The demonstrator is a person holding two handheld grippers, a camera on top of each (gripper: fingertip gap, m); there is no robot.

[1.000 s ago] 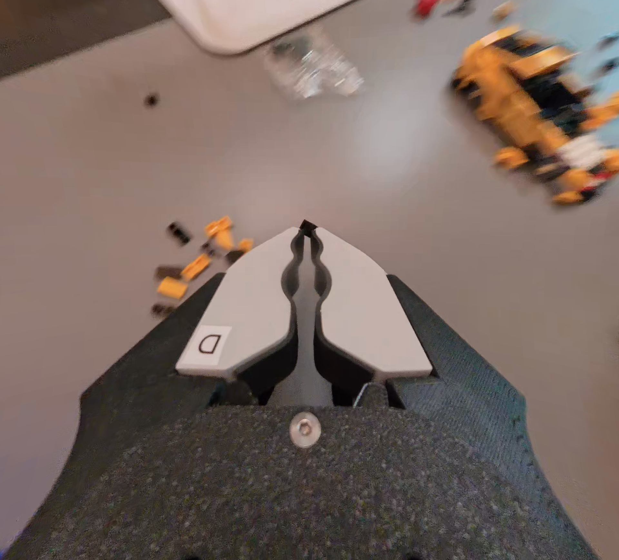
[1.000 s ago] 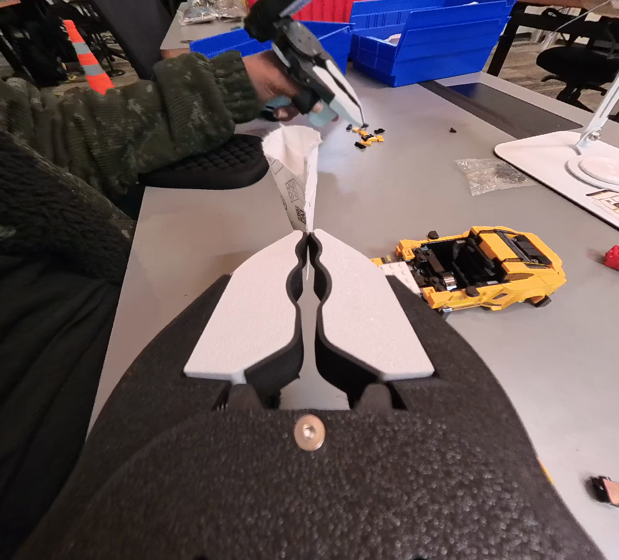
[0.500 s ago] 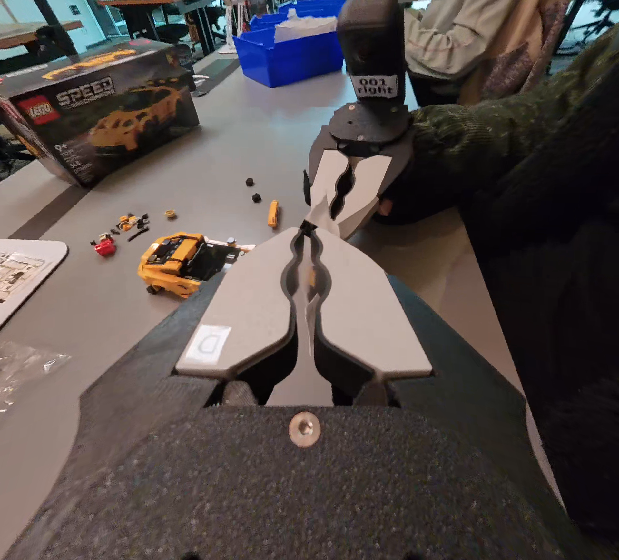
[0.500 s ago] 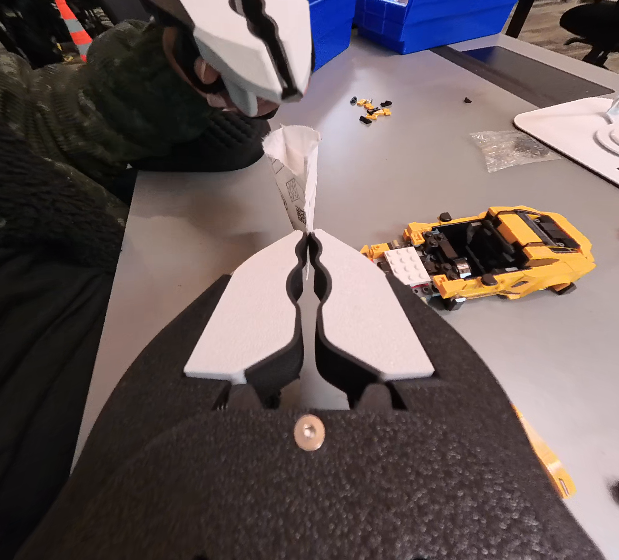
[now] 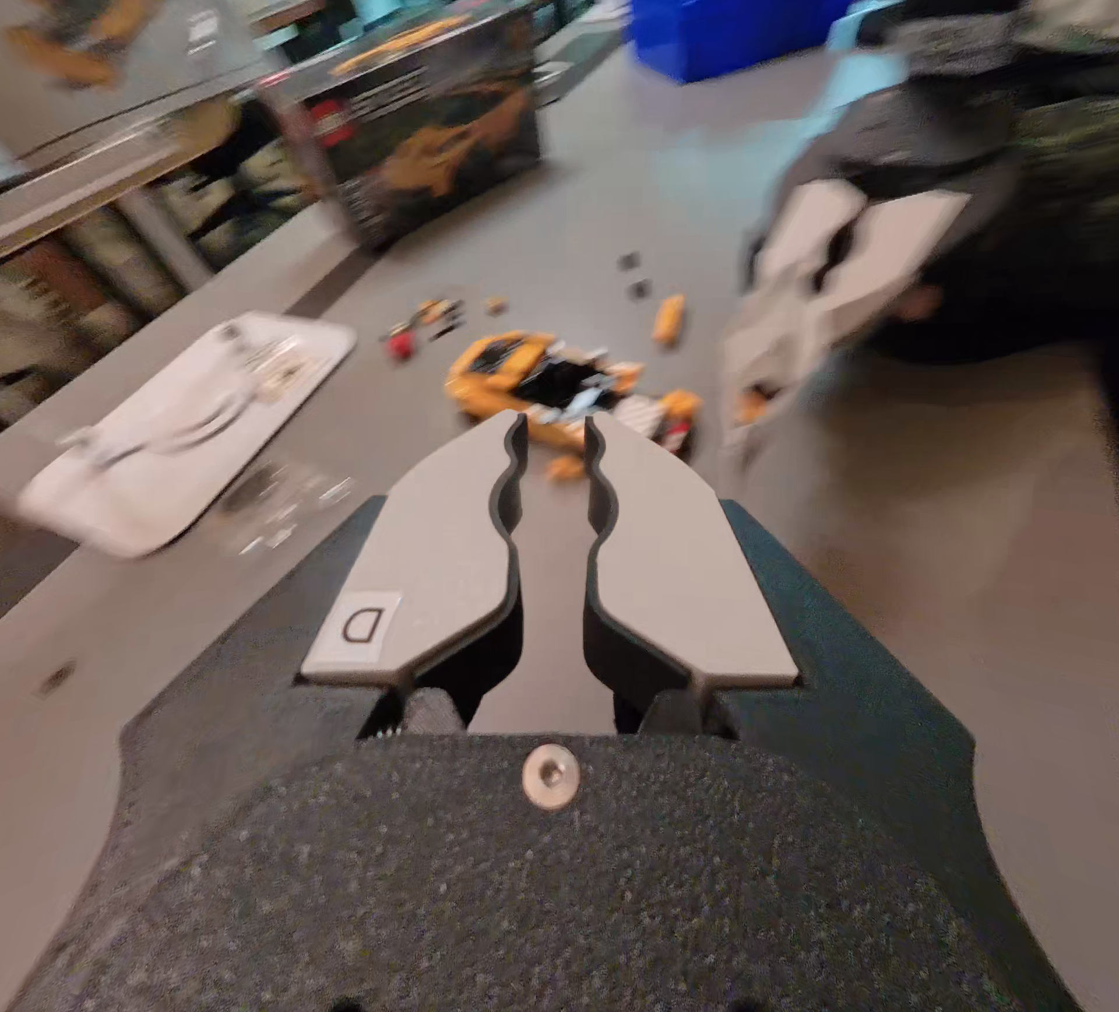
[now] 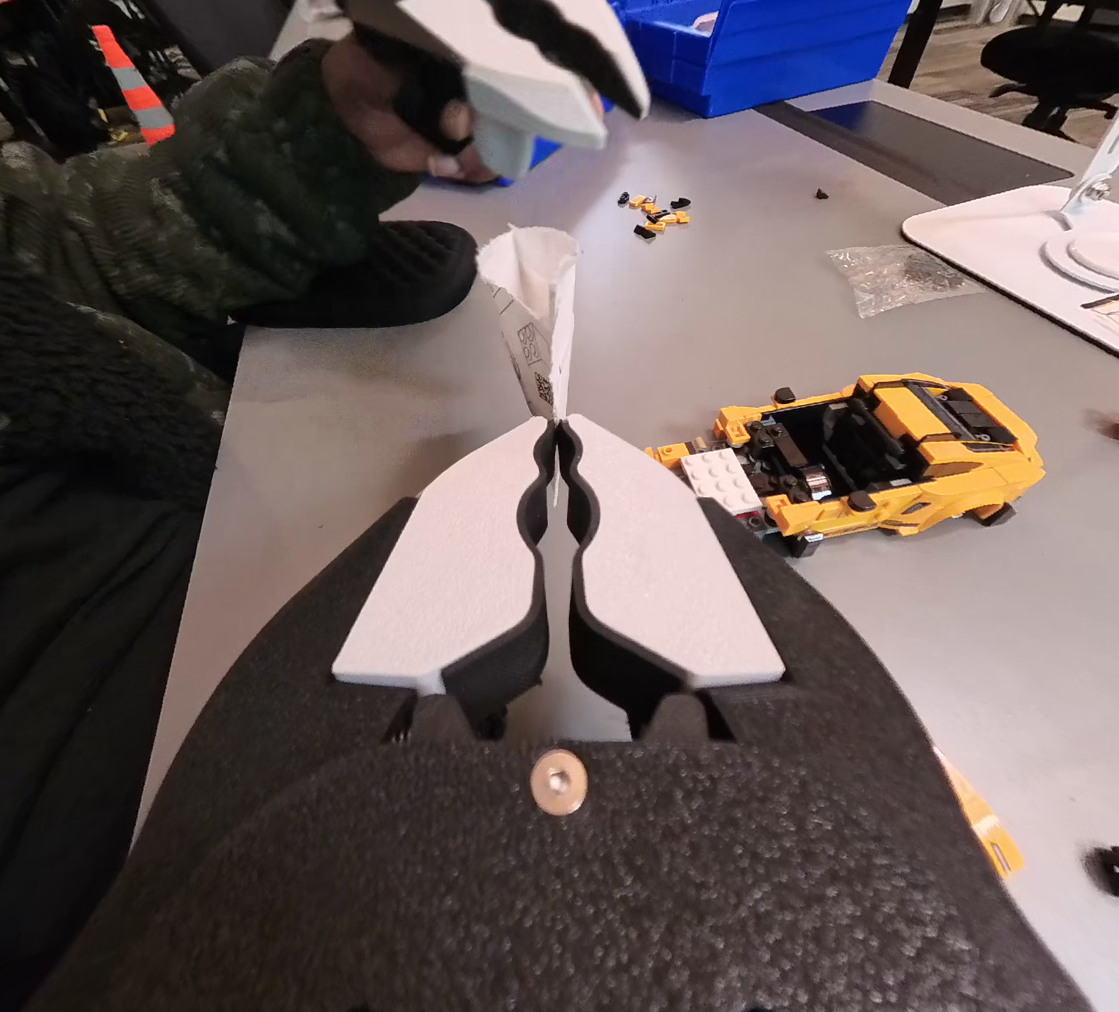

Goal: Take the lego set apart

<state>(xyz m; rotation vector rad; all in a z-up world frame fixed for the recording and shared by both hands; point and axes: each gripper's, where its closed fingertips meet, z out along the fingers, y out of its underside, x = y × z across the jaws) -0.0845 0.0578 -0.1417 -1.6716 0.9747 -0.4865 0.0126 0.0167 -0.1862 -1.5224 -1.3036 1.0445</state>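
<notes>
A yellow and black lego car stands on the grey table, roof off, with a white plate at its near end. My right gripper is shut on the bottom of a white paper bag and holds it upright, mouth open, left of the car. My left gripper is open and empty, in the air, pointing at the car. It shows above the bag in the right wrist view. The left wrist view is blurred; it shows the right gripper with the bag.
Small yellow and black pieces lie behind the bag. A clear plastic bag and a white lamp base are at the right. Blue bins stand at the back, the lego box beyond the car. An orange piece lies near me.
My left gripper has opened and swung from above the paper bag toward the car. The small black piece at its tips is gone. My right gripper still holds the bag.
</notes>
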